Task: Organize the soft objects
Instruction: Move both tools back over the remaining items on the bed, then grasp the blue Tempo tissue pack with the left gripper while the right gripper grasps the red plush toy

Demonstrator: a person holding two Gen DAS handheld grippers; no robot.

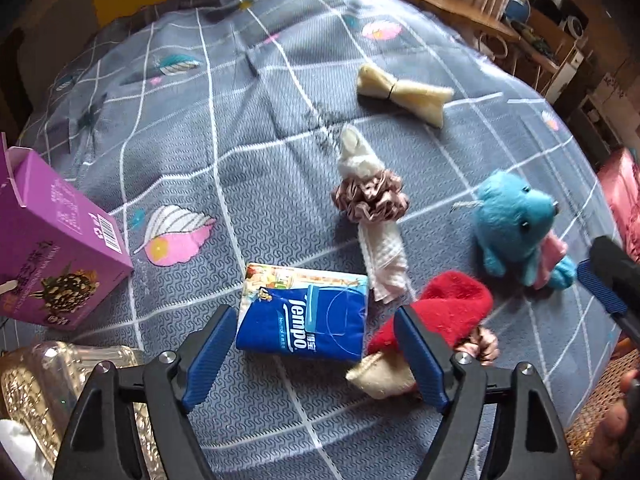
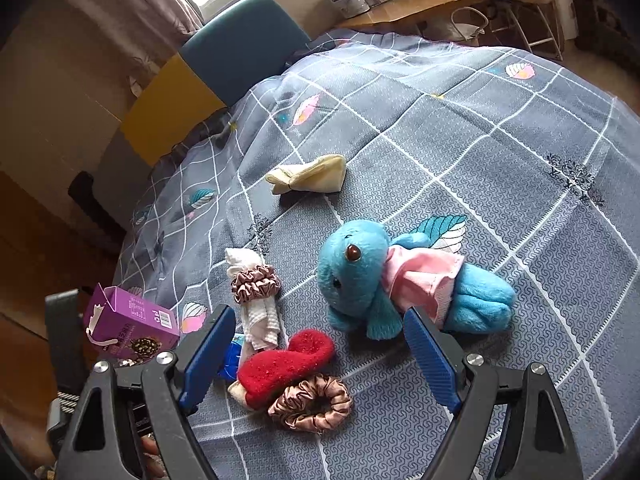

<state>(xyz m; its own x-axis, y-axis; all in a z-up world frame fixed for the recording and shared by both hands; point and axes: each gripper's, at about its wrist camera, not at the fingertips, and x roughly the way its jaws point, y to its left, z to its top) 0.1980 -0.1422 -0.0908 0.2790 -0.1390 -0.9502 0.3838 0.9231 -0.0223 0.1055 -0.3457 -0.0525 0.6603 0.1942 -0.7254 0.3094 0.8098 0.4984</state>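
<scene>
Both tools hang spread wide and empty over the grey checked bedspread [image 2: 500, 128], so nothing is gripped yet. The left gripper [image 1: 316, 344] frames the blue plastic-wrapped tissue pack [image 1: 304, 314] at lower centre of its view, jaws on either side but apart from it; that looks like the next pick. "Tempo" reads clearly in white on the wrapper, the smaller print too fine to read. The right gripper [image 2: 320, 356] hovers with the red fuzzy sock [image 2: 286, 364] and bronze satin scrunchie [image 2: 312, 402] low between its fingers, the blue plush bear in a pink dress [image 2: 384, 280] lying just beyond. A second scrunchie cinches a white waffle cloth [image 2: 256, 300], likely to keep it rolled. The cream cloth tied like a bow [image 1: 402, 90] sits upper centre. At far left, an open purple carton [image 1: 52, 248], barcode showing, its writing unreadable.
</scene>
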